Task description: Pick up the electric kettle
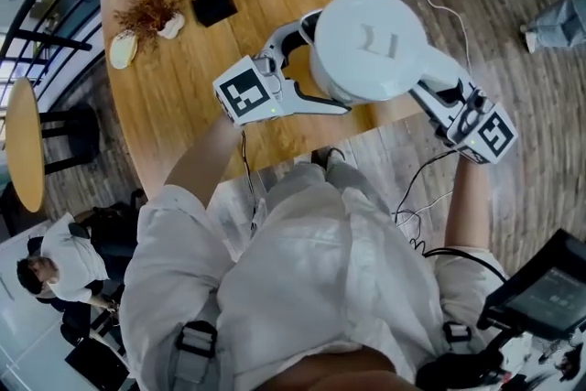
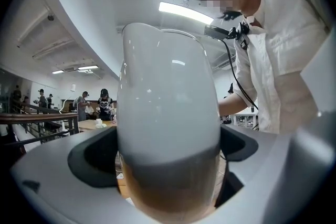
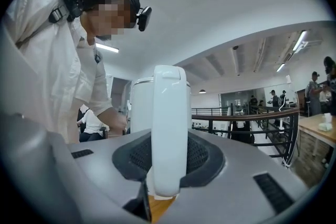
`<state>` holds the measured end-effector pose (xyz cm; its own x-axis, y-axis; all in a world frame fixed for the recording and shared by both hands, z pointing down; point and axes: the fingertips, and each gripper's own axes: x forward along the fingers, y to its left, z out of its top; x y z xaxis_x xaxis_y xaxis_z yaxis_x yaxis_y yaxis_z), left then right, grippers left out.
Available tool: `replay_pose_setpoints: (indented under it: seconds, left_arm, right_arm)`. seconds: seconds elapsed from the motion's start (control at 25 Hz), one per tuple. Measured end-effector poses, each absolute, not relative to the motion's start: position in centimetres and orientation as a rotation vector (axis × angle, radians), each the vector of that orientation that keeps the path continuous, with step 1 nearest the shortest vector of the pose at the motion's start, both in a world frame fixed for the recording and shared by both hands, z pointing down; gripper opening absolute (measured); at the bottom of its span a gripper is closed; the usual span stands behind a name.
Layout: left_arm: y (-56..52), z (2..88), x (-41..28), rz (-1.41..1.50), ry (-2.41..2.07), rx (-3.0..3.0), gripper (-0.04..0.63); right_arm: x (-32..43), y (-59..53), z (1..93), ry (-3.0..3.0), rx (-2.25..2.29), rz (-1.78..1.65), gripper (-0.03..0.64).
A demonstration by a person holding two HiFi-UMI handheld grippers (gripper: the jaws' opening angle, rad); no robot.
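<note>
Two grippers clasped one electric kettle (image 1: 371, 46) between them; the left gripper (image 1: 320, 64) had its jaws pressed against either side of the rounded body, while the right gripper (image 1: 449, 92) was clenched on the upright handle (image 3: 169, 128); the kettle sat level in front of the person's chest, over the near edge of the wooden table (image 1: 183, 105) and seemingly clear of its surface; to lift well, both hands would probably need to rise at one pace, keeping the kettle upright so the smooth body did not slip through the left jaws; the kettle was glossy white, a round drum with a flat circular lid and a slim, rounded handle; the right gripper's pads (image 3: 202, 155) were dark and dimpled; the tabletop was warm, grained wood with rounded corners; further off lay a dark square mat (image 1: 213, 2) and a dried sprig (image 1: 146, 6).
</note>
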<state>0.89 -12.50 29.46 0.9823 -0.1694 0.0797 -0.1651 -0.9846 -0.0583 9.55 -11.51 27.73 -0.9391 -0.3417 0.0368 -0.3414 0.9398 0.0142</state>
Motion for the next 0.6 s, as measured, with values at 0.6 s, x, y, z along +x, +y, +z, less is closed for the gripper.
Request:
replay_pose_setpoints:
  seconds: [0.6]
  left_arm:
    - [-11.5, 18.2, 0.8, -0.126, 0.354, -3.09, 0.584]
  right_arm:
    - [9.5, -11.0, 16.2, -3.08, 0.425, -0.002, 0.106]
